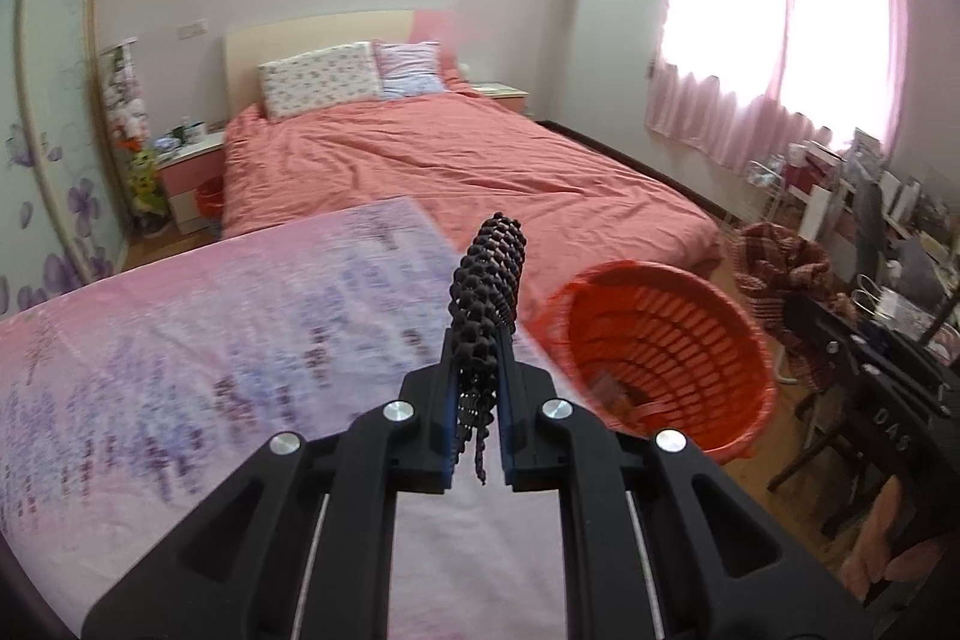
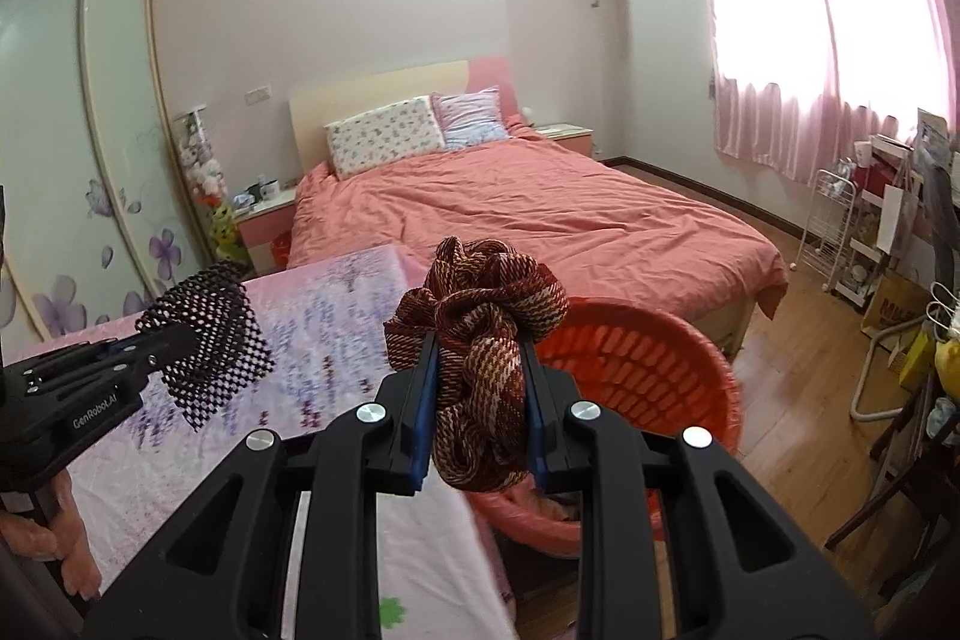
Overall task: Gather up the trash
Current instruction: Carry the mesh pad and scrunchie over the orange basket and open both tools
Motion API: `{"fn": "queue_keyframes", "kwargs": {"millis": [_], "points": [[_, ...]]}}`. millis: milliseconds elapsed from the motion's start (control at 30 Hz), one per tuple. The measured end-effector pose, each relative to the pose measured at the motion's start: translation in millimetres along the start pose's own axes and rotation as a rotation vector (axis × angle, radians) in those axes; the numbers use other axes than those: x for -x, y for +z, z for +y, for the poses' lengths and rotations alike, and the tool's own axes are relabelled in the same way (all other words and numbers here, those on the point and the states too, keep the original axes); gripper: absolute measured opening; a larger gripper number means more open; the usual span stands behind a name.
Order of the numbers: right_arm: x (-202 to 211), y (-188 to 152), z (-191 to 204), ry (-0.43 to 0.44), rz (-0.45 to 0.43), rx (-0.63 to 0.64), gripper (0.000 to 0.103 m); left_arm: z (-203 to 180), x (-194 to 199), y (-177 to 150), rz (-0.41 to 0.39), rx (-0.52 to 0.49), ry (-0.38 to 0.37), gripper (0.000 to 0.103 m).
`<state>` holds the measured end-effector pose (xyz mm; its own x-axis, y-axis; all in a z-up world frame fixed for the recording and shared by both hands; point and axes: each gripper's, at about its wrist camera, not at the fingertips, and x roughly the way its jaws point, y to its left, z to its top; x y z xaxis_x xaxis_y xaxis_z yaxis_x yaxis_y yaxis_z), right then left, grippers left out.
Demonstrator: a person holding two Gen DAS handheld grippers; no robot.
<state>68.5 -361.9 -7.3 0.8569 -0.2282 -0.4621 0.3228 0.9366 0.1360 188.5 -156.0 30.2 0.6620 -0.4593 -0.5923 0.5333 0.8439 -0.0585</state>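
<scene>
A pink lavender-print sheet (image 2: 336, 322) covers the near surface; at three o'clock, a red basket (image 2: 654, 358) beside it.

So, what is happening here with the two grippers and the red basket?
A person is collecting items in a bedroom with two hand-held grippers. The left gripper is shut on a black mesh piece. The right gripper is shut on a bunched reddish-brown woven cloth. Both are held above a table with a pink floral cover, beside the red basket, which stands on the floor. Neither item is in the basket yet.
</scene>
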Motion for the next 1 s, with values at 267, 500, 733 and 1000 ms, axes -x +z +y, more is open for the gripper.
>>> {"fn": "queue_keyframes", "kwargs": {"millis": [267,500,733,1000], "points": [[-21.1,-1.4,-47.2,-0.041,0.006,-0.087,0.025,-64.0,-37.4,9.8,0.024,-0.067,-0.115,0.012],[-42.9,-0.7,-82.5,-0.044,0.013,-0.179,0.025,-106.9,-78.6,17.7,0.051,-0.096,-0.180,0.012],[-71.6,-5.1,-97.6,0.000,0.045,-0.224,0.049,-121.9,-130.0,11.4,0.107,-0.110,-0.151,0.038],[-63.3,-14.7,-95.3,-0.049,0.045,-0.182,0.080,-89.6,-144.7,-1.9,0.144,-0.058,-0.072,0.053]]}}
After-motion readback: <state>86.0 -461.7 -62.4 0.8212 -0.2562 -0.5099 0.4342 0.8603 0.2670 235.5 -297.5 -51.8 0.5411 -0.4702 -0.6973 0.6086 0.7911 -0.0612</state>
